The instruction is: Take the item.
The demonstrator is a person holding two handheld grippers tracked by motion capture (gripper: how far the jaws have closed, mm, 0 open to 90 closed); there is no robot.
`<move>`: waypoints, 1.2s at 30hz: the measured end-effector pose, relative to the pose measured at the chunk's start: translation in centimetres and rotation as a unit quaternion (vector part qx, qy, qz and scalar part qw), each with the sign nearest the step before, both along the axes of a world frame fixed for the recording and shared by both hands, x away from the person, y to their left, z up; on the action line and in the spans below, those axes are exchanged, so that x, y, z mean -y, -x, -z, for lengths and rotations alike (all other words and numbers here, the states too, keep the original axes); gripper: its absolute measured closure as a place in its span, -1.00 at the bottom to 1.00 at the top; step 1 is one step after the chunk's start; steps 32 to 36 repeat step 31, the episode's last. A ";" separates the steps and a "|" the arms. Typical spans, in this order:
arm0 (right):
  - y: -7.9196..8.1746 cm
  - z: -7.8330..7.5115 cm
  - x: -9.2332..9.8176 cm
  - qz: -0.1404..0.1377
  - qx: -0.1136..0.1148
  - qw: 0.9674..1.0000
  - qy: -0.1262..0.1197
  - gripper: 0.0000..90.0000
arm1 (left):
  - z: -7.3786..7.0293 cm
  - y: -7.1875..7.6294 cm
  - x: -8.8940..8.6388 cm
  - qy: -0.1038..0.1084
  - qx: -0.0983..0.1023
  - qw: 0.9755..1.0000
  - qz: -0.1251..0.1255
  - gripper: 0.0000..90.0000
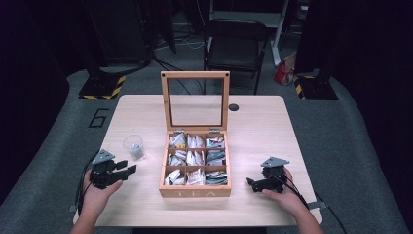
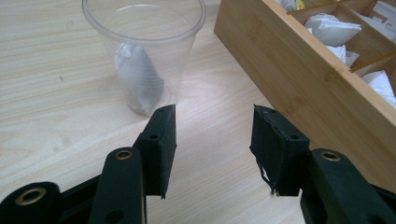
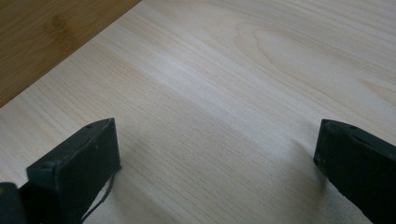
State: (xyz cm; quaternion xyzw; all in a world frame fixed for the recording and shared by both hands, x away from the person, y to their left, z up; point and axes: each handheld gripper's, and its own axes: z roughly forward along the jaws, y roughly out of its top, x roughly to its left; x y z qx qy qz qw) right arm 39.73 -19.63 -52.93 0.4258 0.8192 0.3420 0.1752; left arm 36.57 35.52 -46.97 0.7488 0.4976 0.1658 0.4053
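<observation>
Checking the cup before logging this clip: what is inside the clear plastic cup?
One white tea bag sits inside the clear plastic cup, slumped against the bottom. Whether a string or tag is attached cannot be told; its far side is hidden behind the bag itself.

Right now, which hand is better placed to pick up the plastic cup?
Probably the left. The left gripper faces the cup with open, empty jaws. The right gripper sits across the tea box, facing bare table.

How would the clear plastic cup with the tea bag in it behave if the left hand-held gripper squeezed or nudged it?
The clear plastic cup looks thin-walled, so it would probably flex under a squeeze. Holding just a tea bag, it is likely light and might slide or tip when nudged. The left hand-held gripper is open, short of it.
</observation>
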 end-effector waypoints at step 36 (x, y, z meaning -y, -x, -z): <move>0.0 0.0 0.0 0.000 0.000 1.000 0.000 -1.00 | 3.0 -0.7 -0.7 -0.017 -0.016 1.000 -0.006 -0.16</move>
